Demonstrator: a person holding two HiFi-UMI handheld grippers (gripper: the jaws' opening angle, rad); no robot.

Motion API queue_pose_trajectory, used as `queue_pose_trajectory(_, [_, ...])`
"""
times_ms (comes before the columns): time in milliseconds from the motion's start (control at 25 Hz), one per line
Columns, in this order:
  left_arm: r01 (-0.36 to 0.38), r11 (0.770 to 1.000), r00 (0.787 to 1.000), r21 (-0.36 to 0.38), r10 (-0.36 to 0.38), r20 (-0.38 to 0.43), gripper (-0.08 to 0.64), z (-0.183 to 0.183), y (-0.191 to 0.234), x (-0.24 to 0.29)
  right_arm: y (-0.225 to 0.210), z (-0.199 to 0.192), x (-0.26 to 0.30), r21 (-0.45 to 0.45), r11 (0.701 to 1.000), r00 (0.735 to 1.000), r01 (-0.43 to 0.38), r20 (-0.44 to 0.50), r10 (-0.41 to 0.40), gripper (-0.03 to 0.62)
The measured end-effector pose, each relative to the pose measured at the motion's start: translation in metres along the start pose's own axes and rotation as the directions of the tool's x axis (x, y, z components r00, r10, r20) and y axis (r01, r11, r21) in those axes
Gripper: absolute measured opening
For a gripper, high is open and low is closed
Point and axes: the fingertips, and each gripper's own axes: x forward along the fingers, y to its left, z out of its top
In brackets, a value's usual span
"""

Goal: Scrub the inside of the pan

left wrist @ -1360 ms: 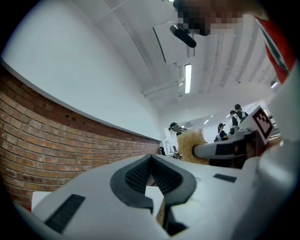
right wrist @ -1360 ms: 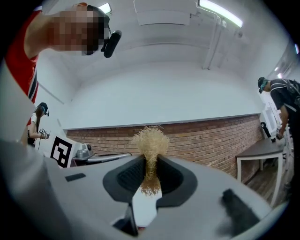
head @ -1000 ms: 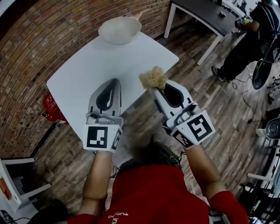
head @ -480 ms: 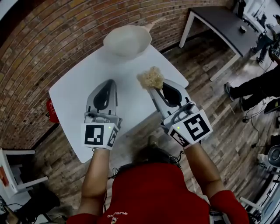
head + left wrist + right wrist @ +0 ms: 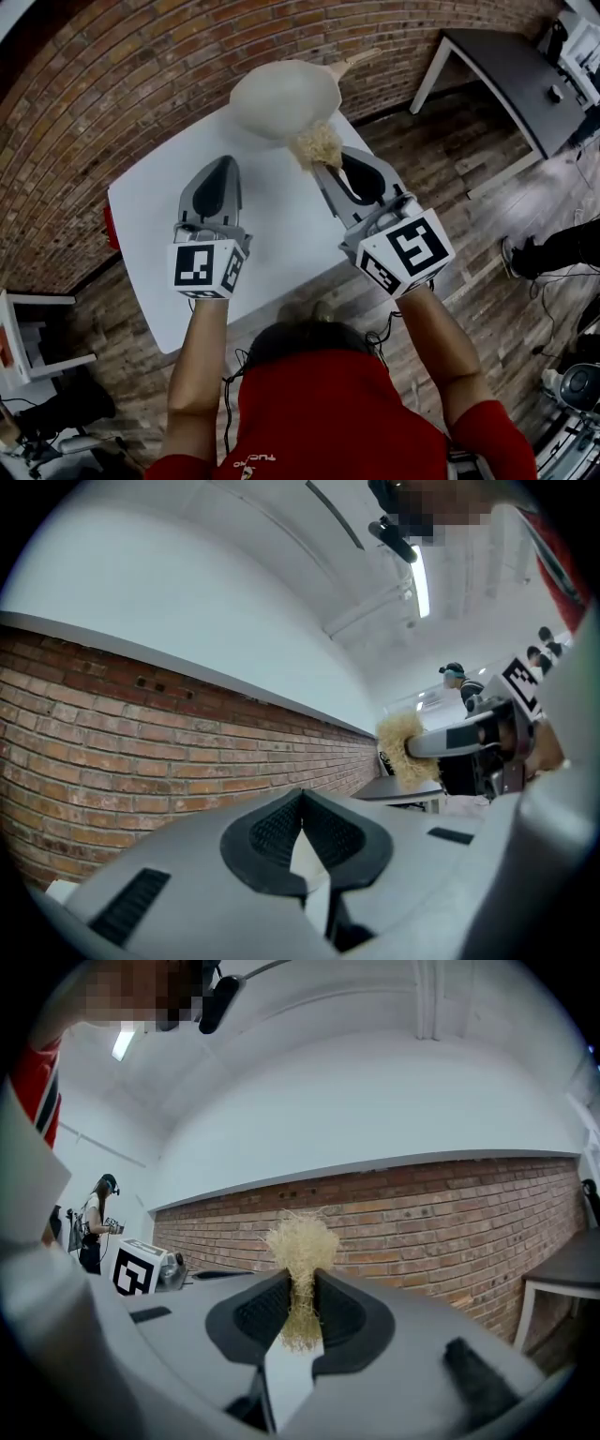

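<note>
A cream-white pan (image 5: 281,97) with a pale handle pointing right sits at the far edge of the white table (image 5: 159,197), by the brick wall. My right gripper (image 5: 323,161) is shut on a straw-coloured fibre scrubber (image 5: 317,145), held at the pan's near rim. The scrubber (image 5: 300,1260) sticks up between the right gripper's (image 5: 300,1309) shut jaws in the right gripper view. My left gripper (image 5: 217,183) hovers over the table left of the pan, shut and empty. Its jaws (image 5: 302,841) meet with nothing between them in the left gripper view.
A brick wall (image 5: 112,84) runs behind the table. A dark desk (image 5: 511,70) stands at the upper right over wooden floor. A red object (image 5: 110,228) lies under the table's left edge. A white chair (image 5: 33,356) stands at the lower left.
Both grippers have moved forward toward the pan. The scrubber has gone from mid-table to the pan's near rim.
</note>
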Motion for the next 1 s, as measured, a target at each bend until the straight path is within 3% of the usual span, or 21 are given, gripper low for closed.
queue_pose_trajectory(360, [-0.023, 1.0, 0.999, -0.003, 0.023, -0.024, 0.014, -0.015, 0.036, 0.05, -0.045, 0.006, 0.067, -0.006, 1.0, 0.995, -0.018, -0.094, 0.018, 0.075])
queue_pose_trajectory(680, [-0.027, 0.999, 0.999, -0.028, 0.025, -0.048, 0.014, -0.043, 0.084, 0.112, -0.075, -0.019, 0.155, 0.013, 0.999, 0.978, -0.03, -0.208, 0.032, 0.075])
queue_pose_trajectory(840, [-0.032, 0.998, 0.996, -0.047, 0.028, -0.084, 0.014, -0.064, 0.103, 0.138, -0.084, -0.04, 0.196, 0.008, 0.999, 0.958, -0.043, -0.282, 0.043, 0.075])
queue_pose_trajectory(1000, [-0.063, 0.995, 0.99, -0.075, 0.052, -0.133, 0.014, -0.088, 0.116, 0.157, -0.093, -0.073, 0.229, 0.003, 0.996, 0.916, -0.084, -0.394, 0.078, 0.075])
